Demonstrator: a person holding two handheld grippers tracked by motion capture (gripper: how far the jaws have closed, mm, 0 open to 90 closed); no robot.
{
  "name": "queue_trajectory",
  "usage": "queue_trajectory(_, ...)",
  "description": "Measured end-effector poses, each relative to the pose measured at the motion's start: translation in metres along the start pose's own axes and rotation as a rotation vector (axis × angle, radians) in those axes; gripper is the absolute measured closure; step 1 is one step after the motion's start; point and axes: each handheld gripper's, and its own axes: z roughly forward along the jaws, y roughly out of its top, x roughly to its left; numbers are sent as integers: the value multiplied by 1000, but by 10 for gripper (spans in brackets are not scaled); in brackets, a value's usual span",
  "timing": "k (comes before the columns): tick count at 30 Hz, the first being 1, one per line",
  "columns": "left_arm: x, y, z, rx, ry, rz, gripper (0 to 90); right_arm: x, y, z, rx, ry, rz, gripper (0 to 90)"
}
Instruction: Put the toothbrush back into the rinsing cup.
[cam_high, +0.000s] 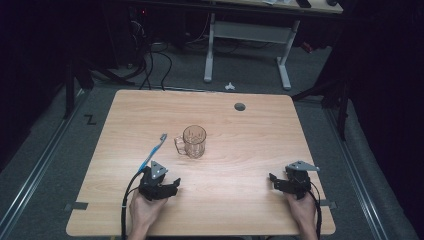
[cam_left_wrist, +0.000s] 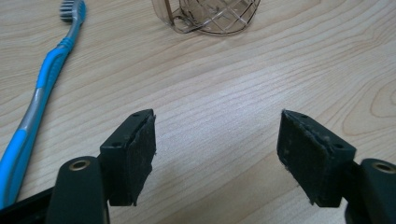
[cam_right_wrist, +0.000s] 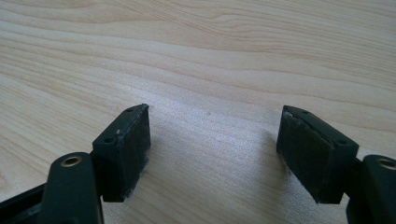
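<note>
- We see the toothbrush (cam_high: 153, 153) lying flat just left of the glass mug (cam_high: 194, 141), mid-table.
- It looks light, stiff and slim; we would pinch its handle.
- Left gripper (cam_high: 170, 187) and right gripper (cam_high: 274, 181) both gape wide, empty.

- Left gripper (cam_high: 172, 186): black body, grey three-cornered plate on top, black cable trailing.
- Right gripper (cam_high: 272, 179): same black build, grey plate, black cable.
- Jaws: black blocks with worn dark pads (cam_left_wrist: 142, 156), small screw holes, brass-coloured rivets.
- Forearms bare, no sleeves.
</note>
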Motion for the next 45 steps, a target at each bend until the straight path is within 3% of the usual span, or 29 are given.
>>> queue_trajectory(10,7,-3,-9,-7,6,-19,295,0,0,0,0,0,0,262)
queue_trajectory(13,11,-2,-12,-25,-39,-70,296,0,0,0,0,0,0,261)
queue_trajectory(18,13,1,-15,-14,-3,-46,310,0,0,0,0,0,0,261)
queue_trajectory(22,14,0,-14,3,0,-53,314,0,0,0,0,0,0,261)
queue_trajectory(45,41,10,-33,-17,40,-106,295,0,0,0,0,1,0,261)
